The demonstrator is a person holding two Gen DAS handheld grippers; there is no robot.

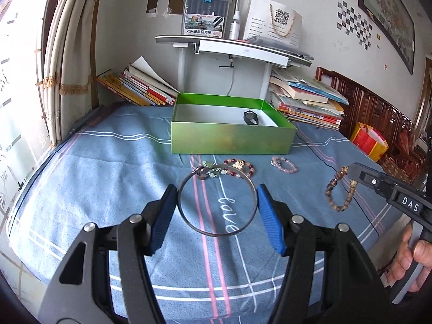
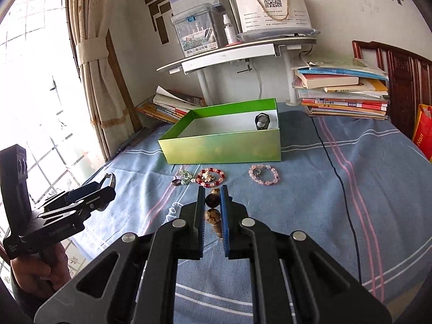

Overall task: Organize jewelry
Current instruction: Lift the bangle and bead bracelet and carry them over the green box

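Note:
My left gripper (image 1: 217,197) is shut on a thin metal bangle (image 1: 189,220), held flat between its blue pads above the blue cloth. My right gripper (image 2: 213,202) is shut on a brown wooden bead bracelet (image 2: 212,201); in the left wrist view that bracelet (image 1: 337,205) hangs from the right gripper's tip (image 1: 353,171). A green box (image 1: 232,139) stands ahead with a black band (image 1: 250,118) inside. In front of the box lie a red bead bracelet (image 2: 199,180), a pink bead bracelet (image 2: 263,175), a ring (image 2: 176,182) and a small green charm piece (image 2: 185,174).
Book stacks lie at the back left (image 1: 140,86) and back right (image 1: 305,100). A white raised shelf (image 1: 232,46) carries a marker box and a bottle. A black cable (image 2: 343,189) runs across the cloth on the right. A curtain (image 2: 94,62) hangs at the left.

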